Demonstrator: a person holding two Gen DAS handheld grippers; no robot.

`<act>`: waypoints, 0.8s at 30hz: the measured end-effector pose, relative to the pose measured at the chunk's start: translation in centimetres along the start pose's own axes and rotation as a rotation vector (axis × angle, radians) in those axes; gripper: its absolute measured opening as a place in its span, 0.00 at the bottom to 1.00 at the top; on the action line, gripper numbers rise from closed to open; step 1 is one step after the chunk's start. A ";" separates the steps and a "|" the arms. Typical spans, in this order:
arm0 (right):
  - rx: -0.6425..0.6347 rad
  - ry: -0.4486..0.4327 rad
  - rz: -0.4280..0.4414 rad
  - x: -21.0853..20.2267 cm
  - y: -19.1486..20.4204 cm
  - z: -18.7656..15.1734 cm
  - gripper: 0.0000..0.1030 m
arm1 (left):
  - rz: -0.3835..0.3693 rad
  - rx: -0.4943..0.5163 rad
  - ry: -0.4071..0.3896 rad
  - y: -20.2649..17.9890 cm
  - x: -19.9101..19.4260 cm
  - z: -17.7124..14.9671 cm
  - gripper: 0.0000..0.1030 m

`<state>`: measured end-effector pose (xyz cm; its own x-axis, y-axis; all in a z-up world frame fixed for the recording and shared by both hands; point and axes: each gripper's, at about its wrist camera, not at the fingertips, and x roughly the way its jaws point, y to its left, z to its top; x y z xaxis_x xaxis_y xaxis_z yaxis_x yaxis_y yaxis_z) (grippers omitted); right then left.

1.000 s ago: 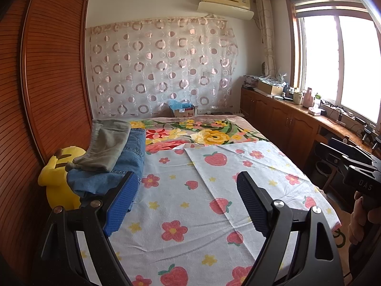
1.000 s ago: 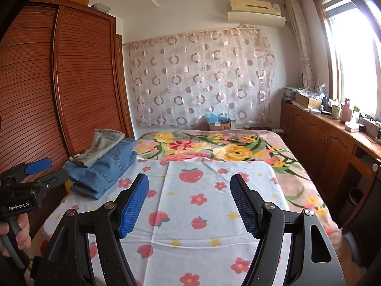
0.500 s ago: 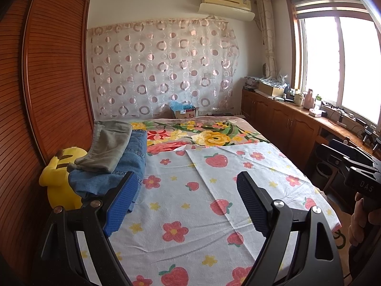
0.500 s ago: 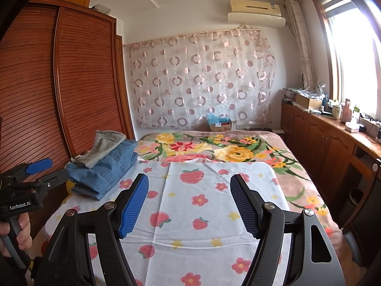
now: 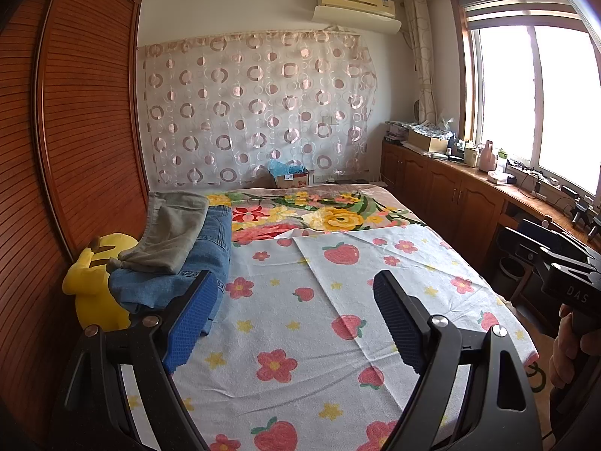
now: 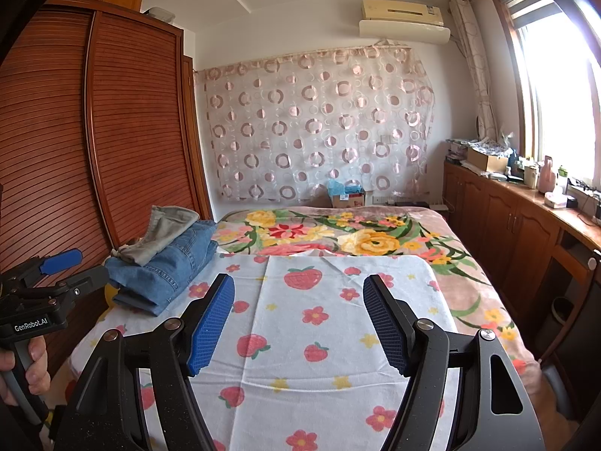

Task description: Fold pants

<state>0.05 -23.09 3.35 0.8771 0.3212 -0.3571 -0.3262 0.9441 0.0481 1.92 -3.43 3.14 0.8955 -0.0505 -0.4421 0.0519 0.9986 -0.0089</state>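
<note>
A stack of pants is seen at the left edge of the bed: folded jeans (image 5: pixel 176 282) (image 6: pixel 165 270) below, with grey pants (image 5: pixel 171 233) (image 6: pixel 161 235) laid crumpled on top. The stack rests partly on the strawberry sheet (image 5: pixel 319 319) (image 6: pixel 300 323), which is spread over a floral blanket (image 5: pixel 330 214) (image 6: pixel 375 236). A yellow plush (image 5: pixel 95 285) is wedged between the stack and the wardrobe (image 5: pixel 82 131) (image 6: pixel 124 131).

The left gripper (image 5: pixel 295 317) is held over the sheet just beside the jeans, its jaws set wide apart with nothing between them. The right gripper (image 6: pixel 298 319) is held over the middle of the sheet, jaws likewise apart and empty, well clear of the pants. A hand (image 6: pixel 26 368) is seen on the left gripper's handle.
</note>
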 end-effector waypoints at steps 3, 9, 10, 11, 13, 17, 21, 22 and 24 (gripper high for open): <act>-0.001 -0.001 -0.001 0.0 0.0 -0.1 0.71 | 0.000 0.000 0.000 0.0 0.0 0.0 0.83; -0.001 -0.002 -0.003 0.0 0.1 -0.1 0.71 | 0.000 0.000 0.000 0.0 0.0 -0.1 0.83; 0.000 -0.002 -0.002 0.0 0.1 -0.1 0.71 | 0.000 0.000 -0.001 0.0 0.0 -0.1 0.83; 0.000 -0.002 -0.001 0.0 0.1 -0.1 0.71 | 0.000 0.000 -0.001 0.0 0.0 -0.1 0.83; -0.001 -0.003 -0.003 0.0 0.1 -0.1 0.71 | -0.001 0.000 -0.001 0.1 0.0 -0.1 0.83; -0.001 -0.002 -0.001 0.0 0.0 -0.2 0.71 | -0.001 0.000 -0.001 0.1 0.0 -0.2 0.83; 0.000 -0.004 -0.002 -0.1 0.1 -0.3 0.71 | -0.001 0.000 -0.002 0.1 0.0 -0.2 0.83; -0.001 -0.004 -0.003 -0.1 0.1 -0.3 0.71 | -0.001 0.000 -0.002 0.1 0.0 -0.2 0.83; -0.002 -0.004 -0.002 -0.2 0.1 -0.3 0.71 | 0.000 0.000 -0.002 0.1 0.0 -0.2 0.83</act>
<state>-0.21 -23.06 3.16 0.8792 0.3193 -0.3535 -0.3247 0.9447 0.0457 1.84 -3.32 2.90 0.8966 -0.0507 -0.4400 0.0520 0.9986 -0.0090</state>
